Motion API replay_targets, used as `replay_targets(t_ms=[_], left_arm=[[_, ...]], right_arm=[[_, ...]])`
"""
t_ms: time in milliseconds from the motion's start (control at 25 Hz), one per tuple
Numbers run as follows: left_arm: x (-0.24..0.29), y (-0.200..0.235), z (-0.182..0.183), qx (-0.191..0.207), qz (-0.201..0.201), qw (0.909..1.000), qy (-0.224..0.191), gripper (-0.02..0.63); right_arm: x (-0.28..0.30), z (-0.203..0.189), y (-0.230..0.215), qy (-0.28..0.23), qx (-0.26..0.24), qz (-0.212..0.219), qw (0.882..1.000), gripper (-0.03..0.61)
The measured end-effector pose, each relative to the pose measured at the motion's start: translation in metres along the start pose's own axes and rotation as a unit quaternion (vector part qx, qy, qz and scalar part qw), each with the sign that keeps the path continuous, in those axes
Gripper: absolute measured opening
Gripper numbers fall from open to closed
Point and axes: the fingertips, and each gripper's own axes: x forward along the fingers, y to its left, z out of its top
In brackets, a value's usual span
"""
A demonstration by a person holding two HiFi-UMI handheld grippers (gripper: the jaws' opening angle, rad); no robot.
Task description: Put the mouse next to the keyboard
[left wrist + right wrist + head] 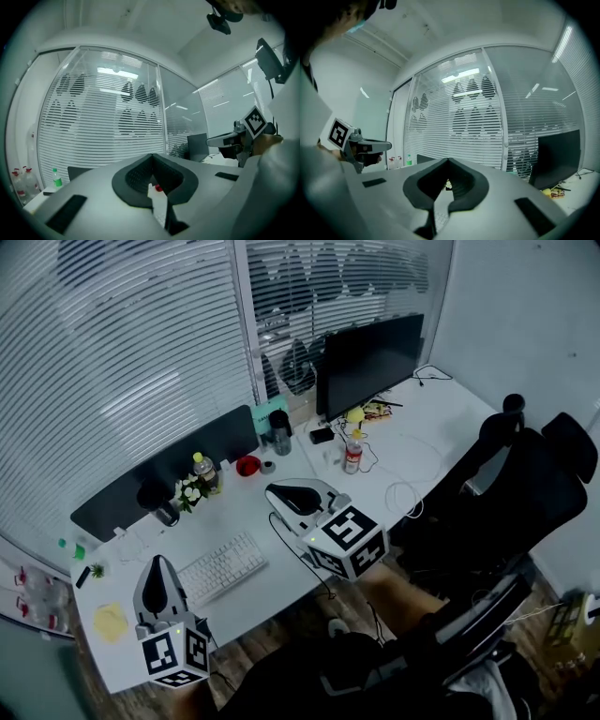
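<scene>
Head view: keyboard [220, 568] near desk [450, 413] front edge

White desk [234, 521] spans the middle: keyboard [220, 568] lower left, yellow note [111, 622] beyond, bottle [352, 454] centre, monitor [370, 362] above.

L gripper [157, 563], R gripper [274, 491]: both closed, empty, pointing fwd.

Overhead desk [441, 418] view — others facing blinds [103, 122]
</scene>
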Motion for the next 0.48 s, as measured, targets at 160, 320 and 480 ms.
replay_targets(t_ms=[160, 320, 480], left_arm=[[0.001, -0.006, -0.002, -0.013, -0.012, 0.9998, 0.008, 0.029], [0.002, -0.005, -0.006, -0.019, -0.014, 0.9996, 0.015, 0.029], [0.001, -0.007, -0.011, -0.022, -0.014, 0.9994, 0.021, 0.029]], right_arm=[[-0.003, 0.0, -0.002, 0.005, -0.009, -0.007, 1.0, -0.002], [-0.004, -0.003, -0.006, 0.009, -0.002, -0.012, 1.0, -0.002], [-0.005, -0.009, -0.011, 0.017, 0.003, -0.019, 1.0, -0.002]])
